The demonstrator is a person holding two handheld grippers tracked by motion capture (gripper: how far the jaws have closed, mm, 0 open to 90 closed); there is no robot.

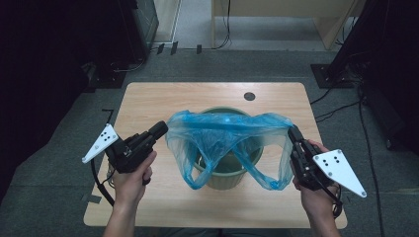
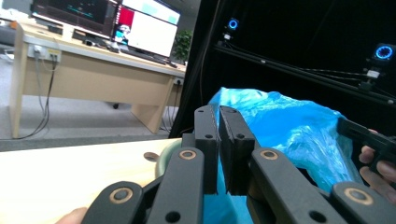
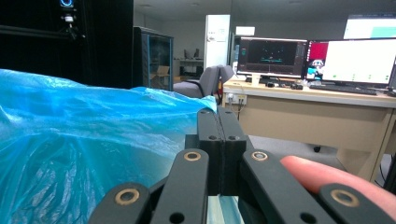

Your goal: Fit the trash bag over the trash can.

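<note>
Overhead, the blue bag (image 1: 228, 143) hangs stretched over the green bin (image 1: 225, 170) at table (image 1: 197, 98) centre, left gripper (image 1: 160, 129) clamping its nine o'clock edge, right gripper (image 1: 295, 132) its three o'clock edge. Each gripper view shows pinched jaws and monitors (image 3: 327, 58) behind.

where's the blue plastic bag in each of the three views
High view: the blue plastic bag is at centre, stretched over the green bin between the left gripper and right gripper.
Left gripper view: right of centre, behind and right of the closed jaws.
Right gripper view: the left half, running up to the closed jaws.
Shared landmark: the light wooden desk with monitors shows in both gripper views.
</note>
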